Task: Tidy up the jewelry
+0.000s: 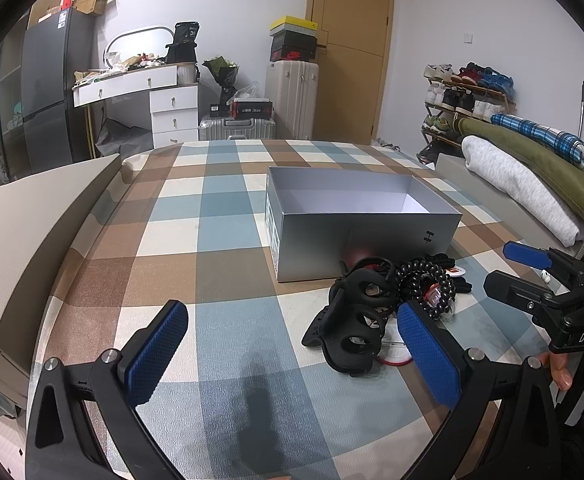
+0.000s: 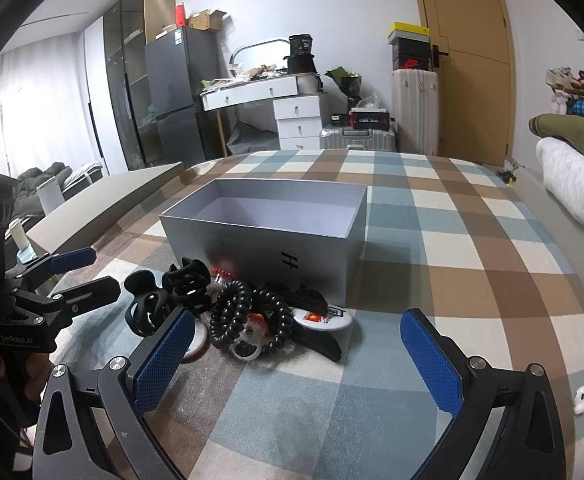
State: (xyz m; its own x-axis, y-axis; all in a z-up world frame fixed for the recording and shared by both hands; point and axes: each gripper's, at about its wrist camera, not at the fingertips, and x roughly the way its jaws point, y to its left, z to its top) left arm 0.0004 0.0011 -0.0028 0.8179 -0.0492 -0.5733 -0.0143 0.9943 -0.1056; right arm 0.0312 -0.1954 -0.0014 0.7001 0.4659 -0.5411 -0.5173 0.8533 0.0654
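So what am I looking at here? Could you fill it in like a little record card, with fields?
Setting: bedroom, work done on a checked bedspread
Container: open grey box, nothing visible inside
Items to sort: pile in front of the box, with black hair claws, black coil hair ties and round badges
Stray item: white earbud on the bedspread, right of the pile
Left gripper: open, holding nothing
Right gripper: open, holding nothing
Progress: nothing in the box yet

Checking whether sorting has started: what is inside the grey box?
The grey box shows only bare inner walls and floor; the floor strip behind its near wall is hidden.
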